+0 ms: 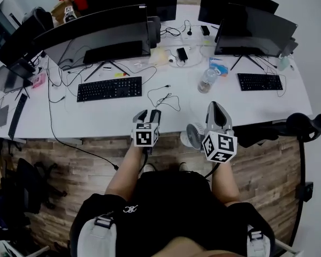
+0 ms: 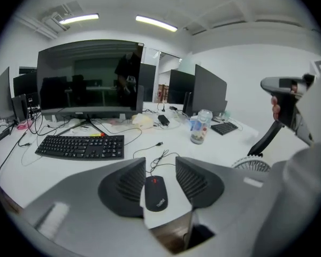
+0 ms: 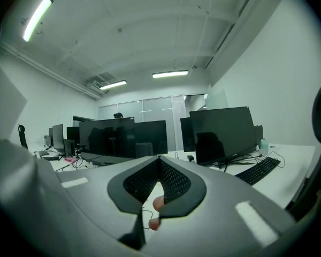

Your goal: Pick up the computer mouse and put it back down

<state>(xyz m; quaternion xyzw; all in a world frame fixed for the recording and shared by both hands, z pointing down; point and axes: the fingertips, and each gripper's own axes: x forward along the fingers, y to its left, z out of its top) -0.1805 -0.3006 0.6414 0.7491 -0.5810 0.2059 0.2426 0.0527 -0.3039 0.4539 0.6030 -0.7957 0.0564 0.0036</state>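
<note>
the computer mouse (image 2: 156,193) lies flat on the white worktop (image 1: 96,119), close to its front edge. the brown plank floor (image 1: 69,159) shows just below that edge. the left gripper (image 2: 160,164) points down at it with its fingers (image 2: 129,183) spread, one on each side of the mouse. a narrow gap shows on the right, and the left pad is very near. from the head view this gripper (image 1: 148,113) hangs over the front edge and hides the mouse.

beyond the mouse a thin loose cable (image 1: 163,97) curls over bare worktop. past it, to the left, a black keyboard (image 1: 109,88) sits in front of a wide monitor (image 1: 96,36). a clear bottle (image 1: 207,81) stands further back on the right. the strip between mouse, keyboard and bottle is otherwise bare.

the right gripper (image 1: 218,107) is held level just beside the left one, over the same edge. its fingers (image 3: 174,182) are pressed together at the tips and grip nothing. a small white fan (image 1: 193,135) sits just beside it at the front edge. a black chair armrest (image 1: 305,125) juts out at the worktop's right end.
</note>
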